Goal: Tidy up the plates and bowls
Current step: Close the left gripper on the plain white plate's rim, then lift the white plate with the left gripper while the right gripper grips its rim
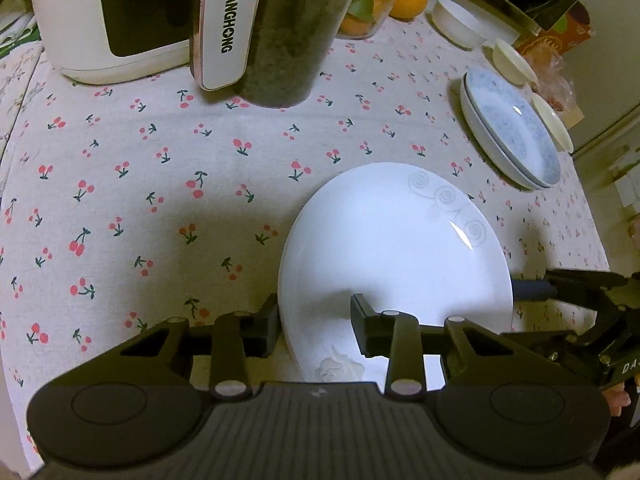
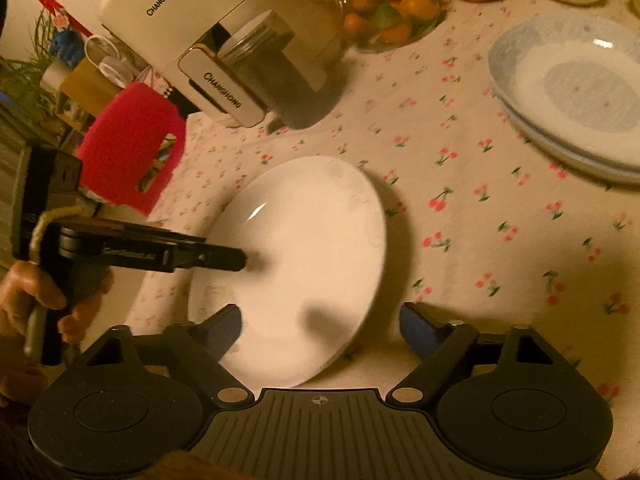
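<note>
A white plate (image 1: 396, 248) with faint grey rose swirls lies on the cherry-print tablecloth (image 1: 180, 168). My left gripper (image 1: 314, 312) straddles its near left rim, one finger outside the edge and the other over the inside, with a gap still showing. In the right wrist view that plate (image 2: 304, 248) lies between the blue pads of my right gripper (image 2: 322, 332), which stands wide open around its near rim. The left gripper's finger (image 2: 224, 258) reaches over the plate from the left. A stack of blue-patterned plates (image 1: 512, 132) (image 2: 580, 92) sits at the right, a small white bowl (image 1: 456, 20) behind it.
A white Changhong appliance (image 1: 112, 20), a jar of dark contents (image 1: 292, 40) and a glass jar of fruit (image 1: 368, 4) stand along the back. Pale lids (image 1: 508, 60) lie by the stacked plates near the table's right edge. A person's hand (image 2: 24, 292) holds the left gripper.
</note>
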Demonstrator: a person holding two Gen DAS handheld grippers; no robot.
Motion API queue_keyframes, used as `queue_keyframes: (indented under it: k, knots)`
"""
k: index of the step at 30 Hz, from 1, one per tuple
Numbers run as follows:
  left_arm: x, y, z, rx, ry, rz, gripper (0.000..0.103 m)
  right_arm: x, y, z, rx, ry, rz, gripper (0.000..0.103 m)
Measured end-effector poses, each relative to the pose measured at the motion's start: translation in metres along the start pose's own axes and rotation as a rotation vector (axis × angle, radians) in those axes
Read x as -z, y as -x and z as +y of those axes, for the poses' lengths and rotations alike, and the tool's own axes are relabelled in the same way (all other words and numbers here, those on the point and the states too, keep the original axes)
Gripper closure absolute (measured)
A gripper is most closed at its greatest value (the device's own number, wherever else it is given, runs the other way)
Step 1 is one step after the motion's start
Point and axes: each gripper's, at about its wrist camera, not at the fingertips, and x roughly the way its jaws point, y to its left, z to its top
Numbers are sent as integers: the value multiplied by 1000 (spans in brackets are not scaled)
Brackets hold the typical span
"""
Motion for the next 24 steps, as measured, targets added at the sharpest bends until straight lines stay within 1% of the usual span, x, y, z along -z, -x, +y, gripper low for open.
queue_keyframes:
  k: [1,2,3,4,5,6,8,10,14,17,19,24]
  knots:
    - [0,0,0,-2,1,-2,72,1,0,1,-5,2,2,33]
    - [0,0,0,-3,4,-4,73,1,-1,3,14,10,-1,39]
    - [0,1,0,-4,8,-6,73,2,-1,4,35,20,-5,47]
    - [0,1,0,-5,11,-9,73,2,-1,6,66,30,-11,53]
    - [0,1,0,-9,14,-13,73,3,0,5,85,31,-16,63]
    - [0,2,0,-12,16,-19,73,2,0,3,96,26,-20,71]
    - [-1,3,0,-7,24,-29,74,0,3,-3,109,10,-33,78]
    - [-2,3,-1,5,33,-41,76,-1,5,-6,126,13,-53,81]
    - [-6,6,-6,6,28,-72,76,-5,13,-7,143,19,-94,83]
    - [-9,6,-10,-2,24,-92,77,-9,18,-9,148,19,-119,84]
    - [-10,8,-12,-6,20,-111,80,-10,21,-9,161,27,-134,85]
    - [-16,14,-19,-4,17,-164,83,-17,29,-16,161,3,-154,86]
